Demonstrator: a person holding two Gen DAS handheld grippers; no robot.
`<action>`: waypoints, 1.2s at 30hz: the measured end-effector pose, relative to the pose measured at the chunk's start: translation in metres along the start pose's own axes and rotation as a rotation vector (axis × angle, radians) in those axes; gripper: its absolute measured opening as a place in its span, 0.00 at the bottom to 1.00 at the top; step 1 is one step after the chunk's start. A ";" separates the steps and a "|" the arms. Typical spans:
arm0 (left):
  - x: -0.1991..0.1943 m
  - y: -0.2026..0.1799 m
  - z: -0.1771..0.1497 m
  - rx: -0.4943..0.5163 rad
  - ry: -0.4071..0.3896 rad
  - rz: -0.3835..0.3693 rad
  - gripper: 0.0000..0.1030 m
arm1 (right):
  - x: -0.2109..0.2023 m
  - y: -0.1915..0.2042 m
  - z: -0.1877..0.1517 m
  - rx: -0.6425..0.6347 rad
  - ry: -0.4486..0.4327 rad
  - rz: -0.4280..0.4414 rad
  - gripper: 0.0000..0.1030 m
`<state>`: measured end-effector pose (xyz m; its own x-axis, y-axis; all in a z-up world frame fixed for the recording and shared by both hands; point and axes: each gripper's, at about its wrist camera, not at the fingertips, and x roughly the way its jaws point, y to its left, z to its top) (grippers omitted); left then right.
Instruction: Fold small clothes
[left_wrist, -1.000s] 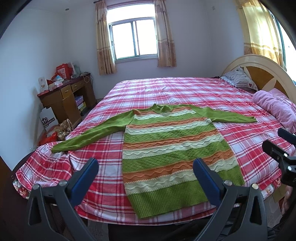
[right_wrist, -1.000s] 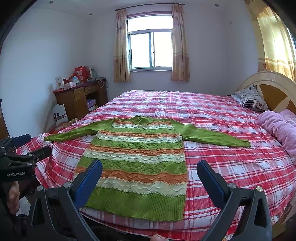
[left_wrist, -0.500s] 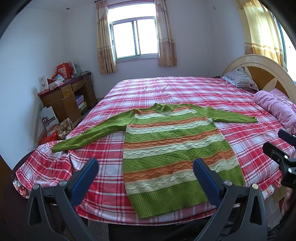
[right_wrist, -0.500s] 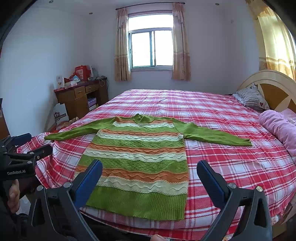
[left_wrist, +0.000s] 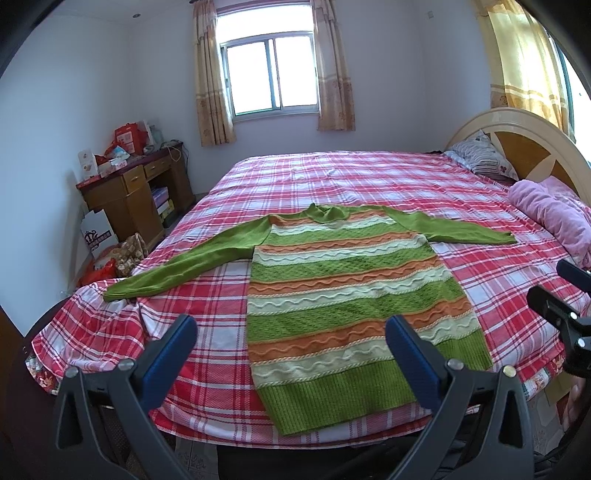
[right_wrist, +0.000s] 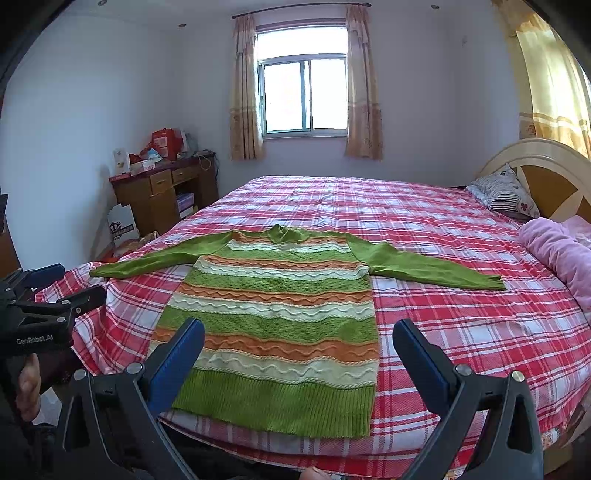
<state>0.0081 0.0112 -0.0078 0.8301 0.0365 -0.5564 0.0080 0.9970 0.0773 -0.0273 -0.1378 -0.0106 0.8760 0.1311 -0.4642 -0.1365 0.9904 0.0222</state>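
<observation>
While both our left tongs (left_wrist: 288, 350) and right tongs (right_wrist: 299, 354) hang spread wide with nothing between them, the striped sweater (right_wrist: 280, 314) lies flat (sleeves outstretched) on the bed (right_wrist: 461, 332) just ahead of them.

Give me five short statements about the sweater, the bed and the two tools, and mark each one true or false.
1. The green, orange and cream striped knit sweater lies flat with both sleeves spread out. True.
2. The left tool is shut on the sweater's hem. False: its jaws are wide apart, hold nothing and do not touch the sweater.
3. The right tool is open and empty. True.
4. The sweater lies on a plain blue sheet. False: it lies on a red, pink and white plaid bedspread.
5. A rolled pink fleece blanket lies across the sweater's body. False: it lies by the rounded wooden headboard, apart from the sweater.
</observation>
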 end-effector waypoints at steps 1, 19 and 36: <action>0.000 0.000 0.000 0.000 0.000 0.000 1.00 | 0.000 0.001 -0.001 -0.001 0.000 0.000 0.99; 0.034 0.002 -0.005 0.008 0.052 0.031 1.00 | 0.030 -0.013 -0.005 -0.001 0.026 0.007 0.99; 0.158 -0.008 0.021 0.070 0.159 0.066 1.00 | 0.156 -0.120 -0.022 0.186 0.182 -0.033 0.99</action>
<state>0.1512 0.0076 -0.0794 0.7315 0.1173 -0.6717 0.0000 0.9851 0.1720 0.1151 -0.2371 -0.1054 0.7783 0.1053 -0.6190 -0.0072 0.9873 0.1589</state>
